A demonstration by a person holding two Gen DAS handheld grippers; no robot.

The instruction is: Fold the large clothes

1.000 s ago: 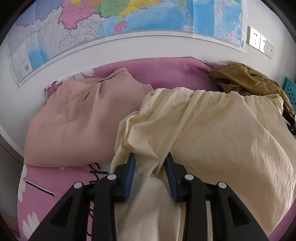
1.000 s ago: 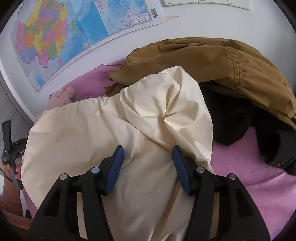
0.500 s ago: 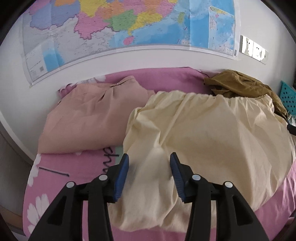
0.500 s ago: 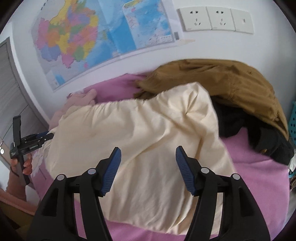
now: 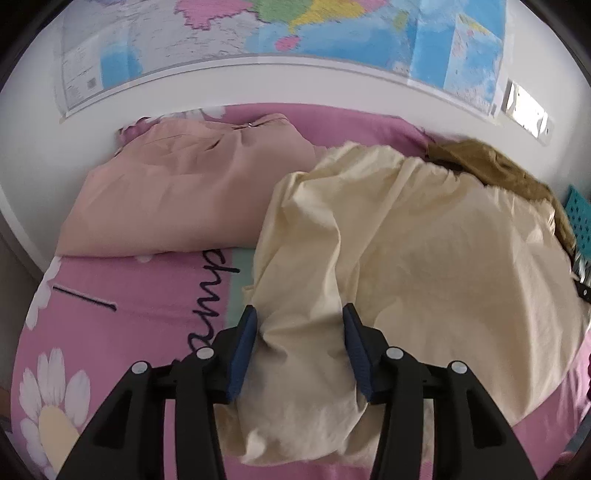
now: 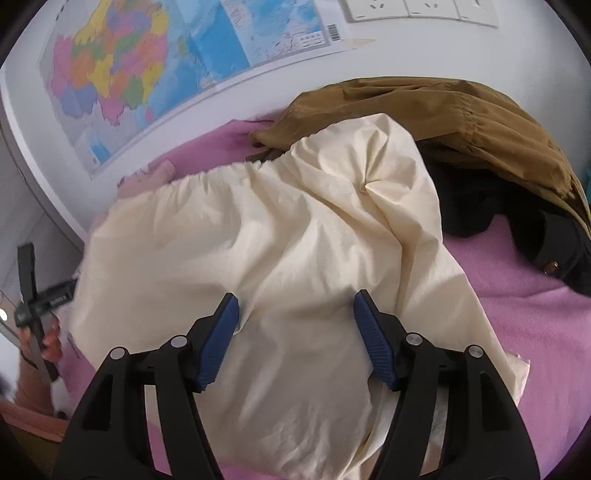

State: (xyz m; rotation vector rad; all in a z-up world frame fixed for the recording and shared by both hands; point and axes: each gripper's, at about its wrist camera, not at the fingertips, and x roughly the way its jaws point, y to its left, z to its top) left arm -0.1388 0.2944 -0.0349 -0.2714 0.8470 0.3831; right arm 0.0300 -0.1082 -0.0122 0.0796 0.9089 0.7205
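The left gripper (image 5: 299, 341) is seen with its blue-padded jaws spread wide, a bunched lower end of the cream garment (image 5: 424, 258) lying between them but not pinched; the right gripper (image 6: 295, 332) is likewise held with its jaws parted over the same cloth, nothing being clamped. The cream garment is spread, rumpled, across the pink bedsheet (image 5: 122, 302), its gathered elastic edge (image 6: 229, 173) turned toward the wall and its far side lapping against a heap of brown clothing (image 6: 461, 122) and something black beneath that. The fabric is judged to be thin, light and limp: it creases sharply, drapes into soft ridges and would likely slide a little on the sheet, so that no support of its own can be expected when it is lifted. A hold is best taken at corners or along the hem and the gathered edge, where the layers are thicker, and both layers should be caught together; a pinch in the loose middle would probably only raise a tent of cloth. A folded peach garment (image 5: 184, 195) lies just beside it on the left. The surface is a soft bed with a daisy print, set against a white wall on which a coloured map (image 6: 122, 70) and a row of sockets (image 6: 417, 7) are mounted.
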